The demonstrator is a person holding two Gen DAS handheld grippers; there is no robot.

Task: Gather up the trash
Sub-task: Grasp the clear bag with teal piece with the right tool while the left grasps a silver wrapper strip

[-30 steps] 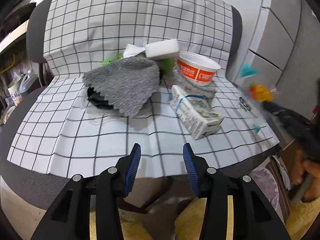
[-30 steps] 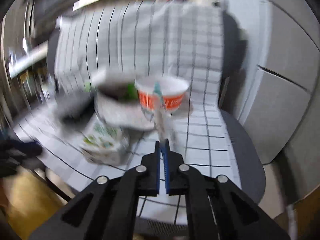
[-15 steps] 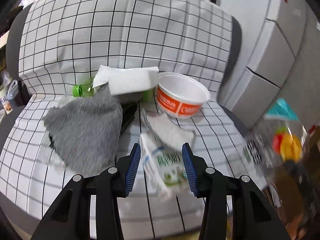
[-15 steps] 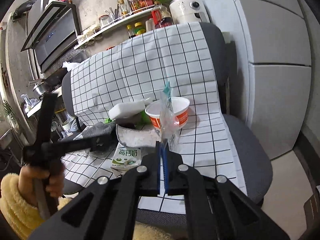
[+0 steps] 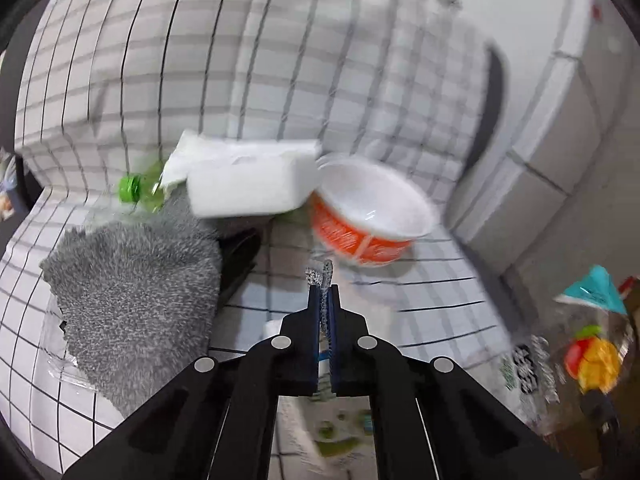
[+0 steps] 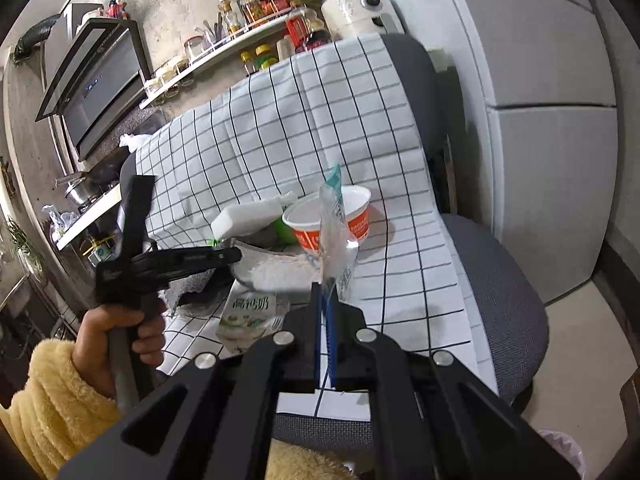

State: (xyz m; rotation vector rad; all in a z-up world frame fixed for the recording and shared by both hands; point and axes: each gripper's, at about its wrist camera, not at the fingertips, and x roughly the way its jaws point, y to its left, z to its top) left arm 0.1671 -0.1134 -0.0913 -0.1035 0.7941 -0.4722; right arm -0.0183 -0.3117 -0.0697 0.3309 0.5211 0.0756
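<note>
While both jaws pinch wrappers (left gripper [image 5: 325, 294] just closed), checked cloth [image 6: 416, 264] rightward lies bare.

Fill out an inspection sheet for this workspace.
Surface: chair draped in checked cloth.
Job's things: orange bowl, white foam block, green-capped bottle and milk carton, piled on the seat.
Clutter: grey cloth among them.
Grippers: left gripper has just been closing, jaws now shut, thin sheet pinched between them; right gripper shut on clear wrapper.
Cables: nothing seen.
Surroundings: shelf of bottles, range hood, grey cabinets.
</note>
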